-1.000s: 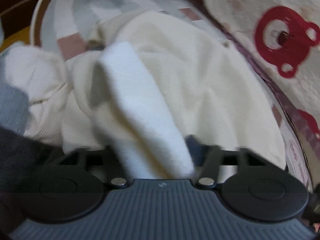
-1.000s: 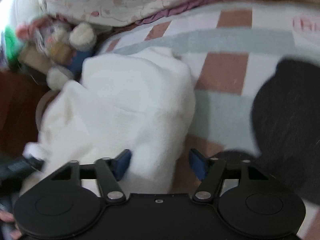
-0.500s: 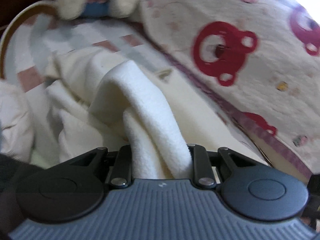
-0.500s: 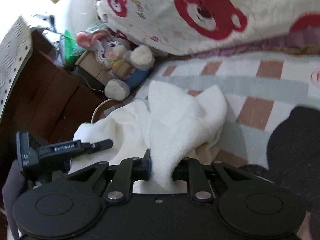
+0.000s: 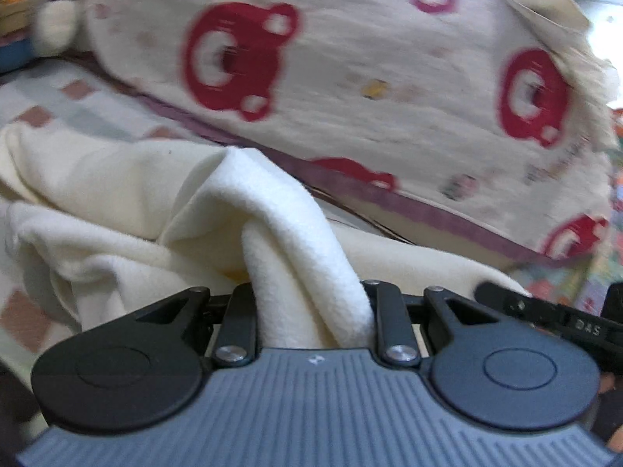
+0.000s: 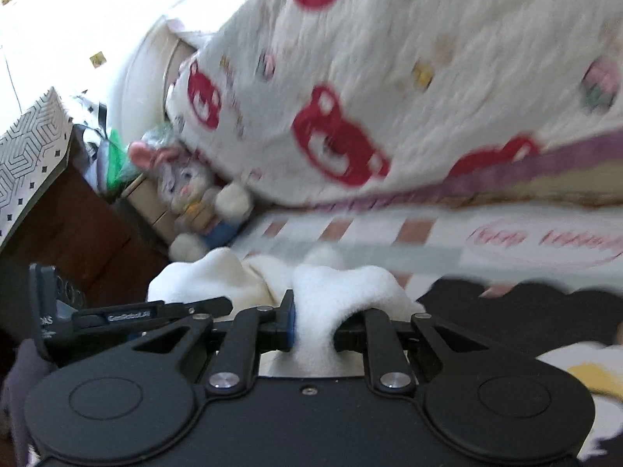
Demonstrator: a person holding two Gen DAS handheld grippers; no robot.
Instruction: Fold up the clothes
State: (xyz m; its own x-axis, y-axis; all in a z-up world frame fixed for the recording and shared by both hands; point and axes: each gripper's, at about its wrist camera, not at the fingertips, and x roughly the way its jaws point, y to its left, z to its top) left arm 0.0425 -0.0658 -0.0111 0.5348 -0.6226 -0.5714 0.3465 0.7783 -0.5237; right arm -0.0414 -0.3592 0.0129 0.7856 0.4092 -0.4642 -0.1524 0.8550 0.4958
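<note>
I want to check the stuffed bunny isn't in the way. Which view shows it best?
The right wrist view: the stuffed bunny shows its face, pink ears and white paws, sitting against the bear-print quilt. The left wrist view catches only a blurred paw and edge in its top-left corner.

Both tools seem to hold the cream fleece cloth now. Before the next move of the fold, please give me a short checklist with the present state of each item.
1. Left tool shut on the cream fleece garment: ok, cloth bunched between its fingers.
2. Right tool shut on the same garment: ok.
3. Which edges or corners are held: cannot tell, only bunched folds show.
4. Garment free of the bear-print quilt: ok in the left view; the quilt lies behind it.
5. Dark garment apart from the fleece: cannot tell, they meet beside the right tool.
6. Plush rabbit away from the fold area: ok.
</note>
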